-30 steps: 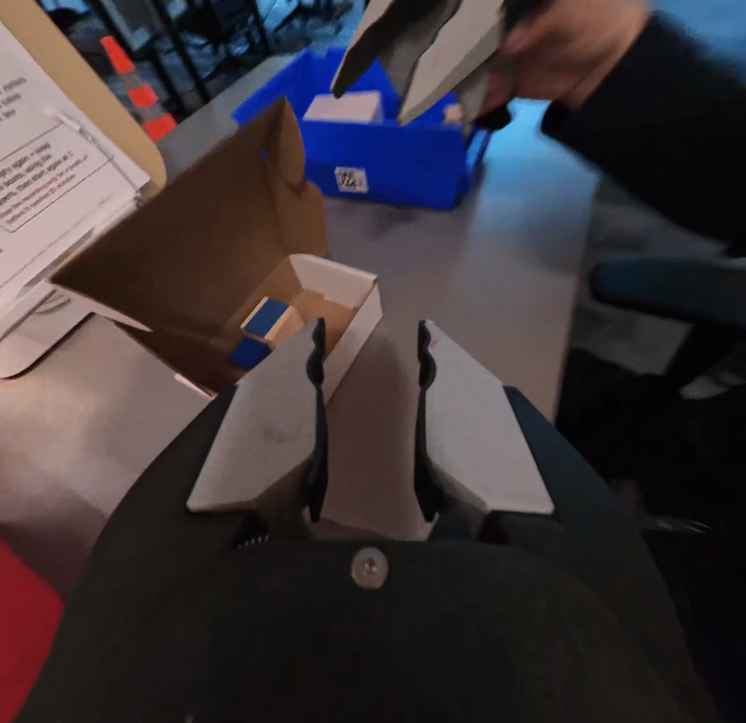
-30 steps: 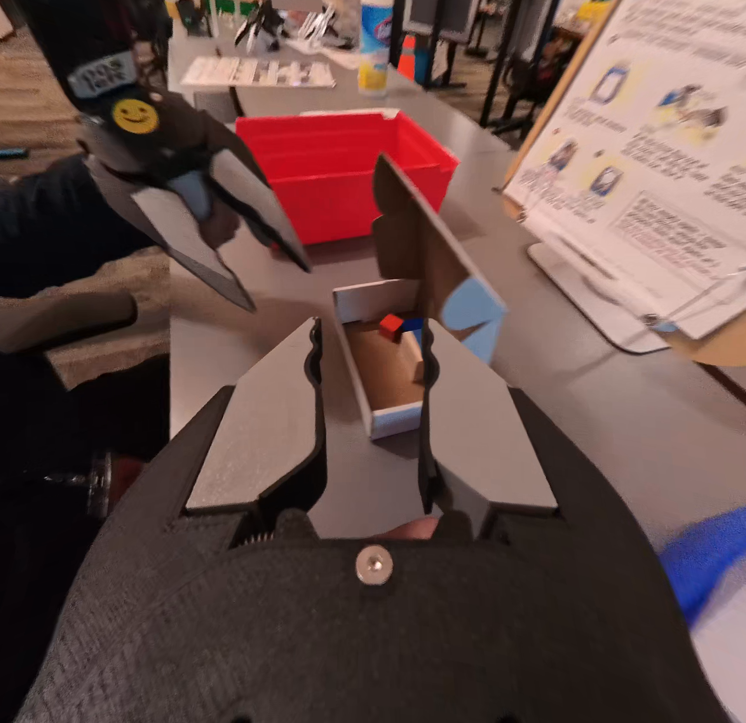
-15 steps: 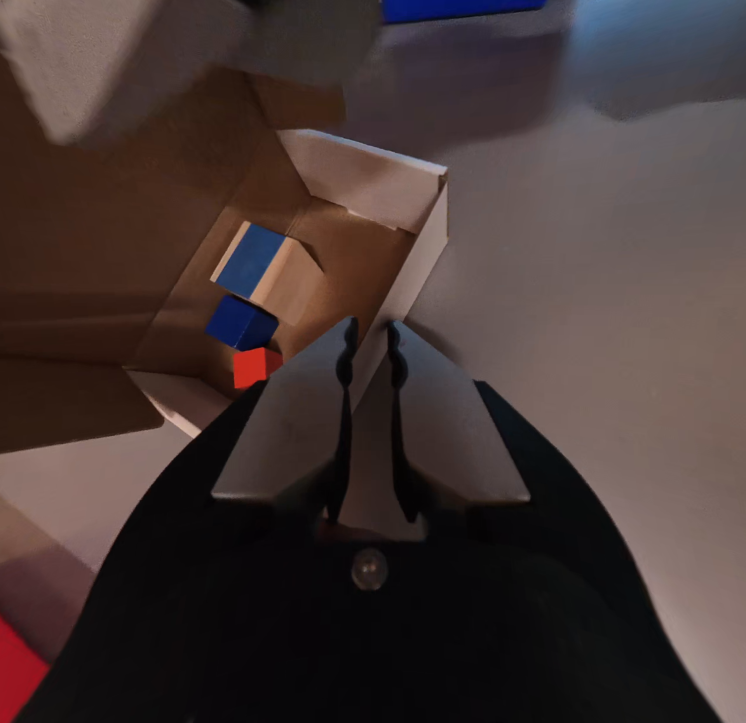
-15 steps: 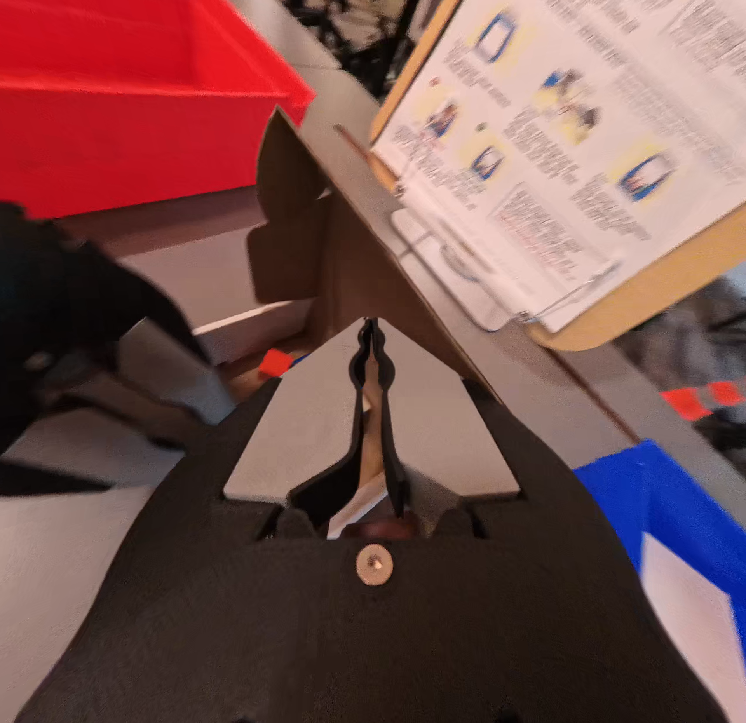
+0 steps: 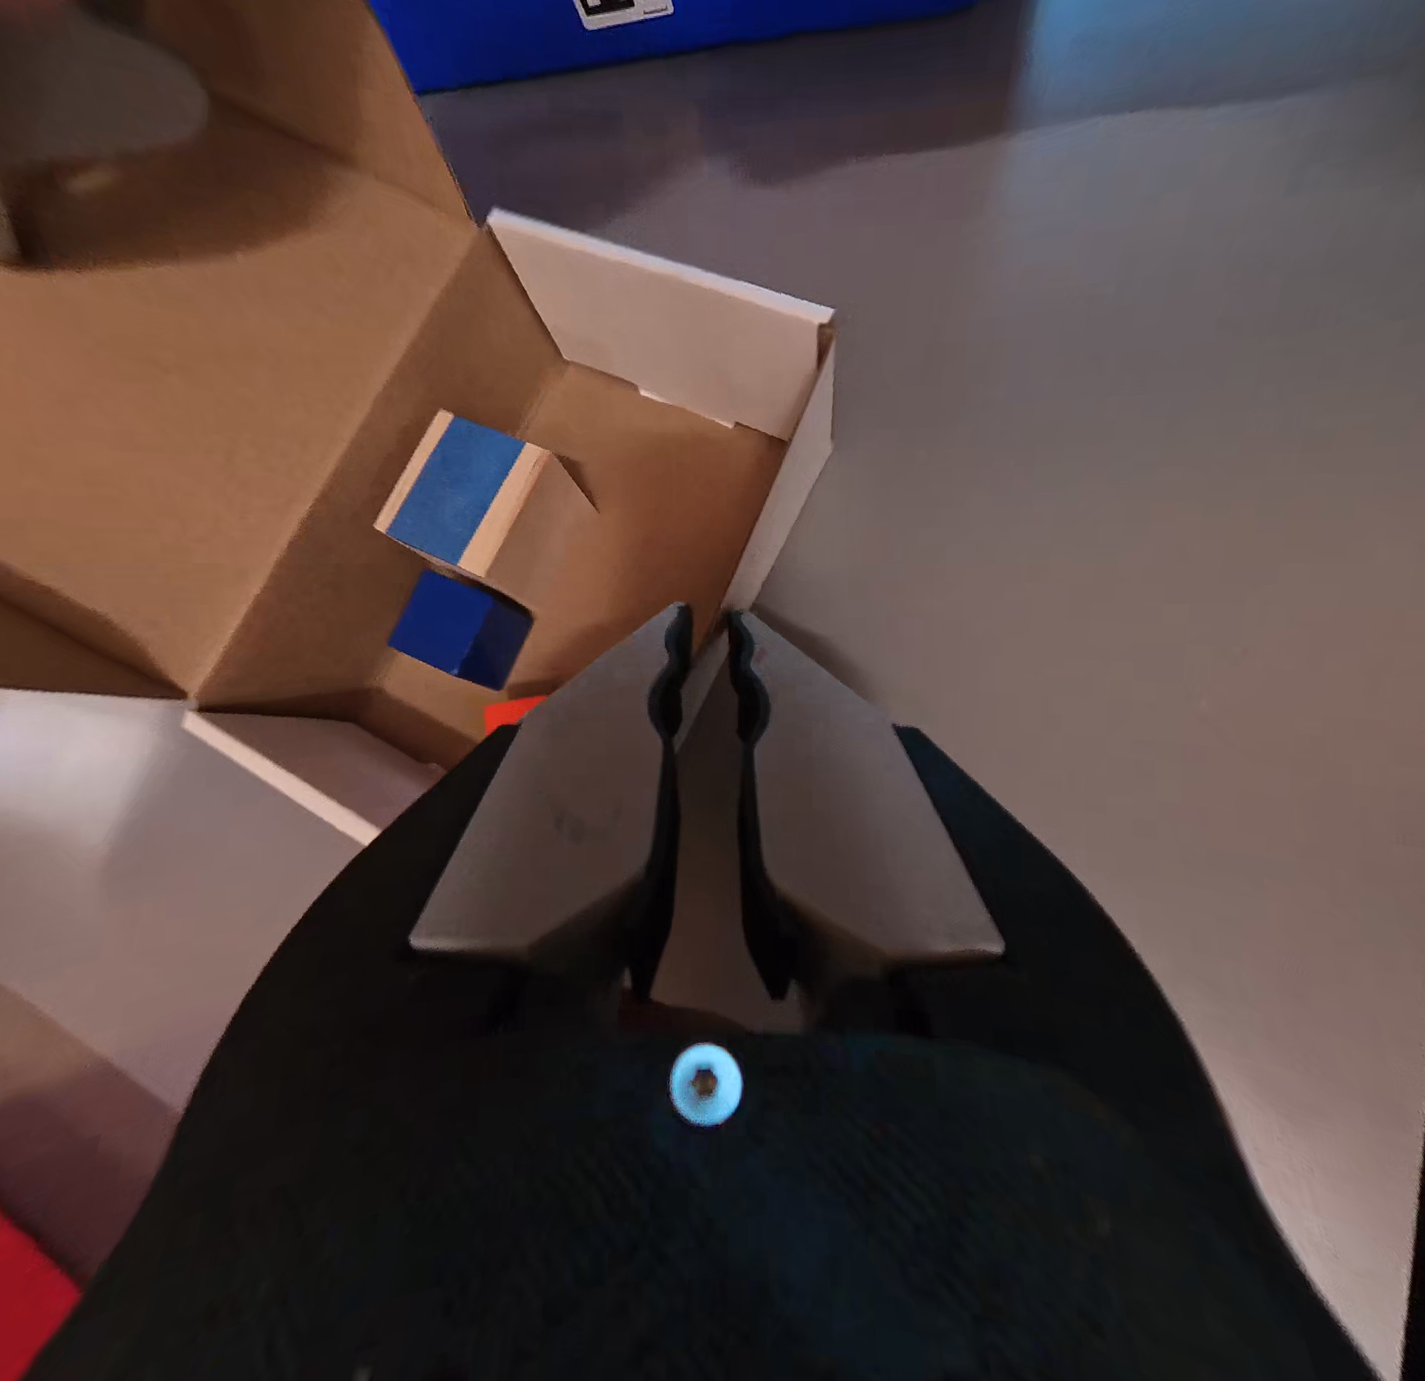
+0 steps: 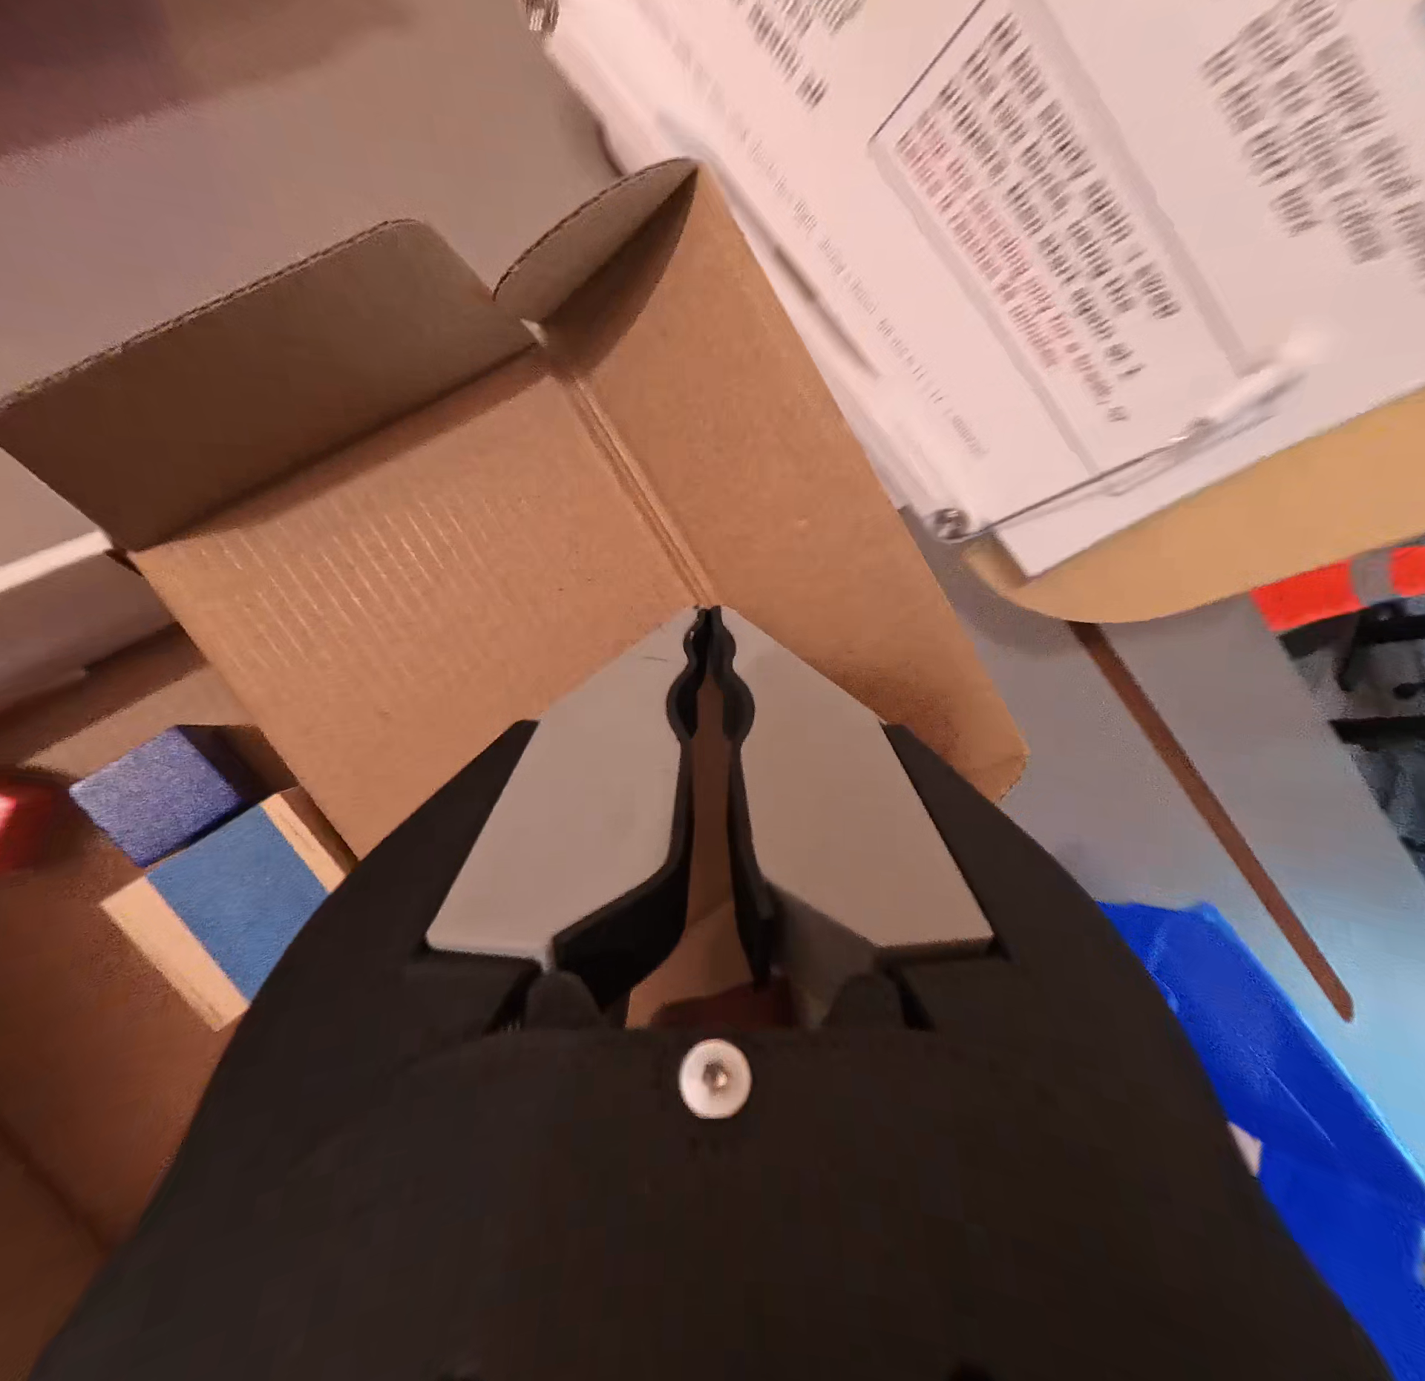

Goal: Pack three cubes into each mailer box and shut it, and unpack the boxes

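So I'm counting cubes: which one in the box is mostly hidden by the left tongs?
The red cube: only a corner shows beside the left tongs; both blue cubes lie uncovered.

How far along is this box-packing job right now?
Packing looks done for this box: a red cube, a dark blue cube and a tape-striped wooden cube lie inside the mailer box. In hand: the right gripper pinches the raised lid while the left gripper clamps the box's front wall. Left: folding the lid down. Other boxes can't be judged.
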